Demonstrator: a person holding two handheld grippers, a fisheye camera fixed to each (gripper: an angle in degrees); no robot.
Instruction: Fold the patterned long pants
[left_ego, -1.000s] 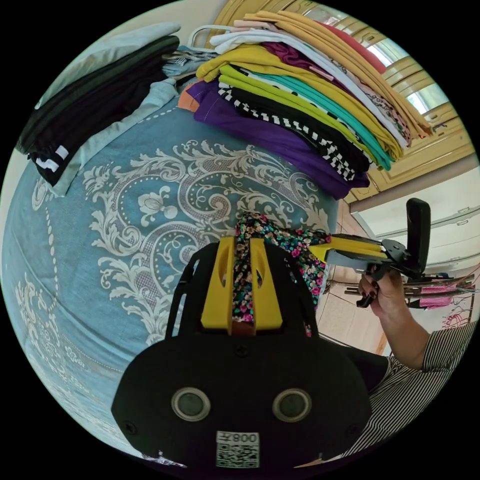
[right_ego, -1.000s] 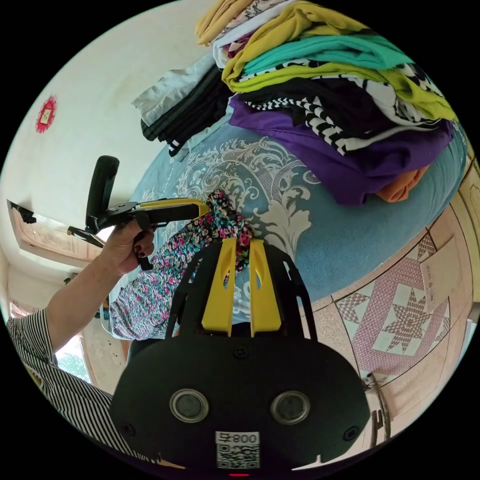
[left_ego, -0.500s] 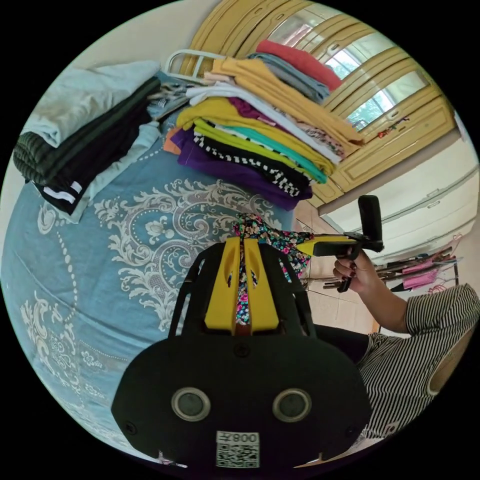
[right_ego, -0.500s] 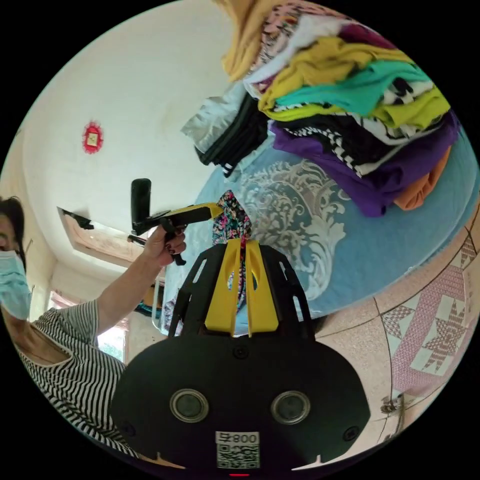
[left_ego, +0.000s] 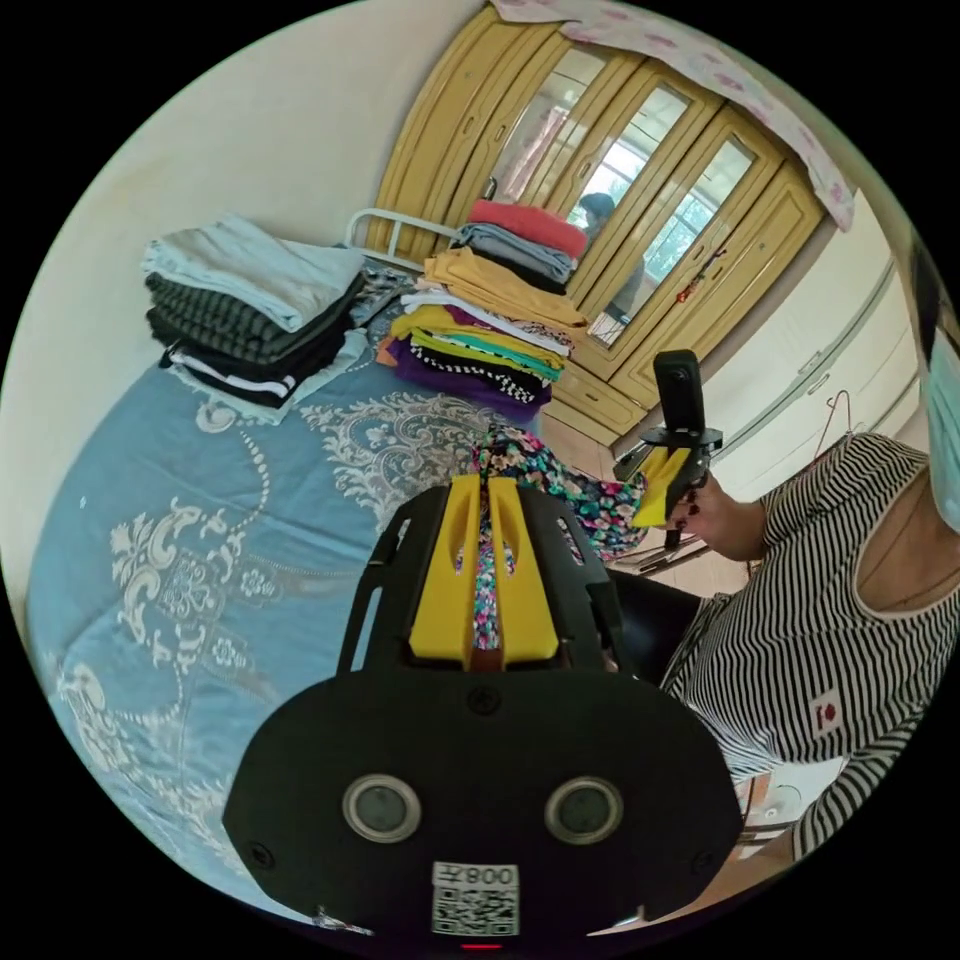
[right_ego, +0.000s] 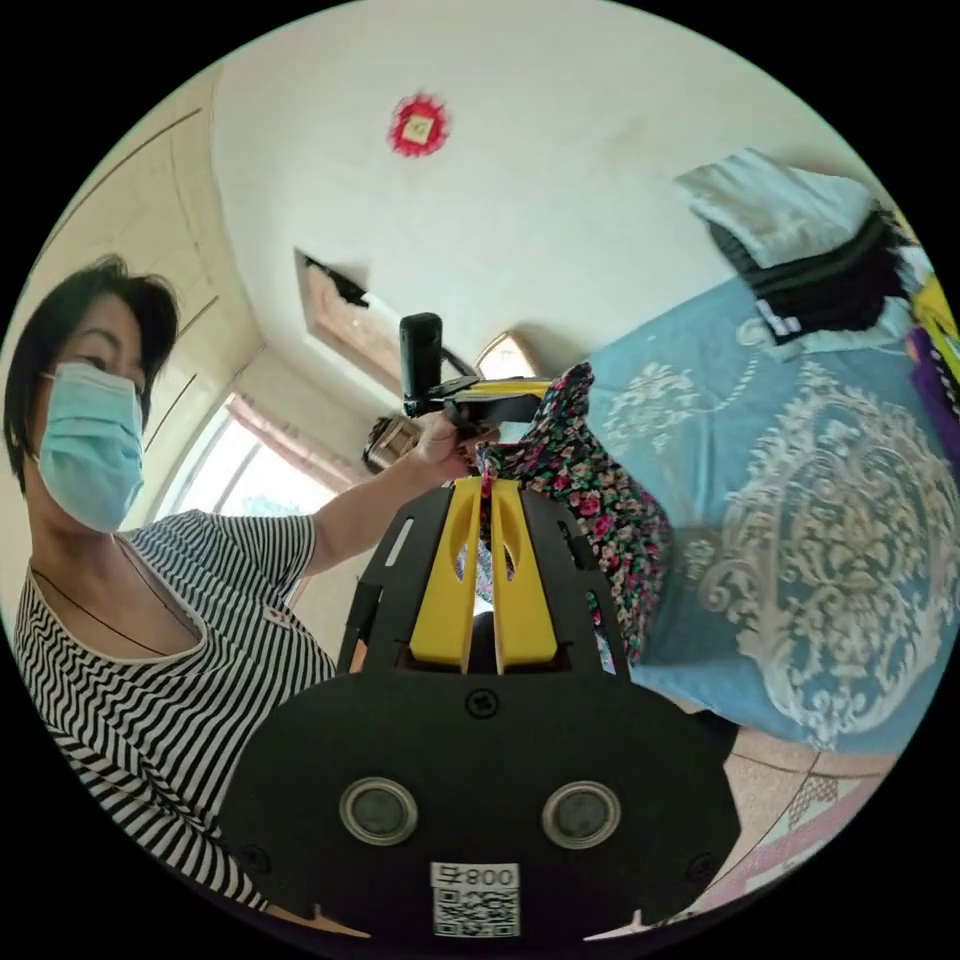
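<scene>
Two claws, left claw (left_ego: 486, 482) and right claw (right_ego: 487, 484), pinch one floral pants (right_ego: 585, 500).

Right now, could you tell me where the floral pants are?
The pants hang in the air between both tongs, left and right, at the near edge of the blue bedspread, with the clothes stacks behind.

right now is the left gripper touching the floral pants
Touching. In the left gripper view the left gripper has both yellow jaws closed on the floral pants, with fabric pinched between them.
</scene>
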